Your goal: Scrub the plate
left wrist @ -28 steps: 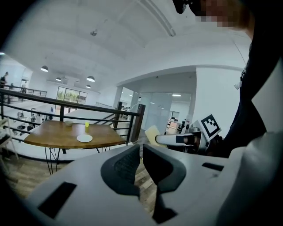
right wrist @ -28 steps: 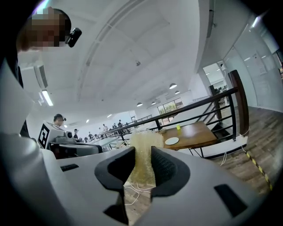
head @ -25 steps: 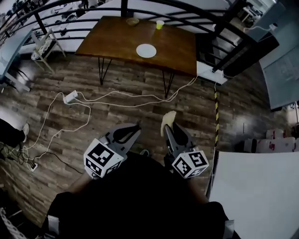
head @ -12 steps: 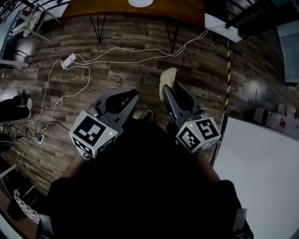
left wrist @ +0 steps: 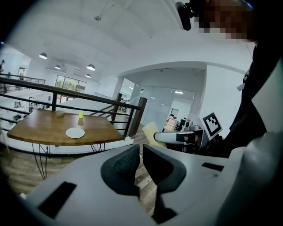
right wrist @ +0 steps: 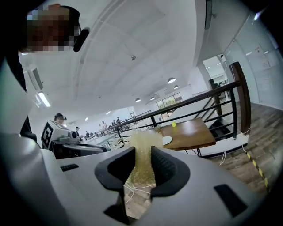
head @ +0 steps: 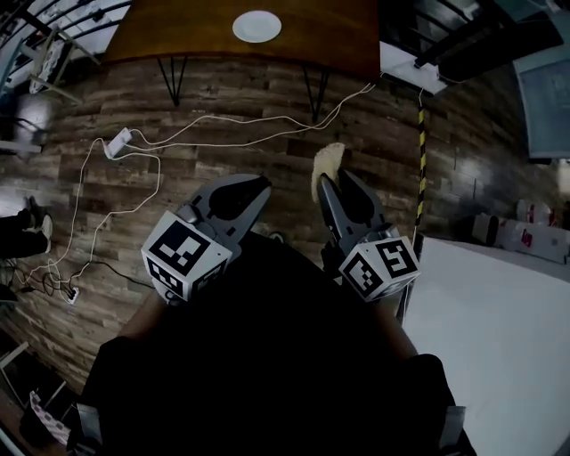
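Note:
A white plate (head: 256, 26) lies on a brown wooden table (head: 329, 36) at the top edge of the head view, far from both grippers. My right gripper (head: 334, 178) is shut on a yellow sponge (head: 326, 160), whose end sticks out past the jaw tips. In the right gripper view the sponge (right wrist: 142, 141) fills the space between the jaws of that gripper (right wrist: 142, 156), with the plate (right wrist: 167, 140) far behind. My left gripper (head: 254, 185) is held beside it over the floor. Its jaws (left wrist: 141, 152) stand almost together with nothing between them. The plate (left wrist: 75, 132) shows small and distant.
A yellow cup (left wrist: 80, 118) and a small bowl (left wrist: 59, 113) stand on the table behind the plate. White cables (head: 205, 134) and a power strip (head: 117, 141) lie on the wood floor. A black railing (left wrist: 88, 95) runs behind the table. A white surface (head: 490, 347) lies at right.
The head view has shifted, so the table and plate moved toward the top edge. Both grippers keep their pose side by side, the sponge still held in the right one.

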`<state>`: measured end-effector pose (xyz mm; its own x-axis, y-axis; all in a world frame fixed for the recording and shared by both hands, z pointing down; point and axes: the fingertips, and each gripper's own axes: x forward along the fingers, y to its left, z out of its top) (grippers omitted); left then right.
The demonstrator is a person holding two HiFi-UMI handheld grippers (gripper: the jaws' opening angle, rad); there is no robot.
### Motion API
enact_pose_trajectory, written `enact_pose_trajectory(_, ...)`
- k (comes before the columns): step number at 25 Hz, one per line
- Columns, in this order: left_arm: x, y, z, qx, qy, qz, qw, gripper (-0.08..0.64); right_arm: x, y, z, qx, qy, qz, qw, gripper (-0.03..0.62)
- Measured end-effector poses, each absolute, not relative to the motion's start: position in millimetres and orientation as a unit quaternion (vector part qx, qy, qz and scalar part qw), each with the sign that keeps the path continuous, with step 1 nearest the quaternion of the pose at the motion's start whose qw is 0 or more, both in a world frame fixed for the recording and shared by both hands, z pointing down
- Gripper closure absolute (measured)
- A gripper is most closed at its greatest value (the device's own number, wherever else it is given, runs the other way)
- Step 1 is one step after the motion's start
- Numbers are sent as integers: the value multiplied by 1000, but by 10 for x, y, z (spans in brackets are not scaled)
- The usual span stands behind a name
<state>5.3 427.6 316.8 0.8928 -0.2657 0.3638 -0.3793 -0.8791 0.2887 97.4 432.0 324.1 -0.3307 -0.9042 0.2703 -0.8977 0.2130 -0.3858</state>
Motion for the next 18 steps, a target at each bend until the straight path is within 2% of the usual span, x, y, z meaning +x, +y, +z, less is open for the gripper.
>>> enact_pose_trajectory(5,127,3662,3086,967,-122,154,163,526,1001,3763,3214,-614,750,-247,3,472)
enact_pose_trajectory(11,-148,2903,3176,962,-97,137,216,526,806,3125,3270,-639,724,-259,-12,472)
enact_pose_trajectory(18,-668,2109,3357,951,-107,105,271,526,350,2416,3373,-633,722,-271,-65,472)
